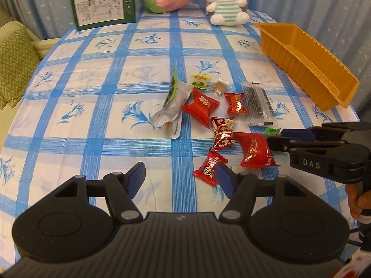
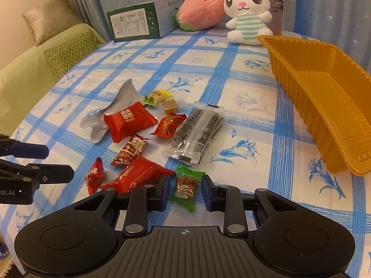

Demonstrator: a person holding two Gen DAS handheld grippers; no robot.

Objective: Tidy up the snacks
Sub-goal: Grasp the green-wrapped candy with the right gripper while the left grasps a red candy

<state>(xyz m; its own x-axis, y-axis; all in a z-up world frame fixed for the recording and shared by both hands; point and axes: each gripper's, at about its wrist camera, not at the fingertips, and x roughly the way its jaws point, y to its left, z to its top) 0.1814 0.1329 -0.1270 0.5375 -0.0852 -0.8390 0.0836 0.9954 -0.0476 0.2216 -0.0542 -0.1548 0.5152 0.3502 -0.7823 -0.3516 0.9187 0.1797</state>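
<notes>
Left wrist view: the left gripper (image 1: 179, 173) stands wide open and empty at lower centre. A small red candy (image 1: 208, 165) lies just beside its right fingertip; light, crinkly and slippery, it is best pinched across the padded middle.

Right wrist view: the right gripper (image 2: 184, 188), low centre, is narrowed around a green-wrapped candy (image 2: 185, 185), with small gaps still showing at both pads. The orange tray (image 2: 324, 106) sits empty at right.
</notes>
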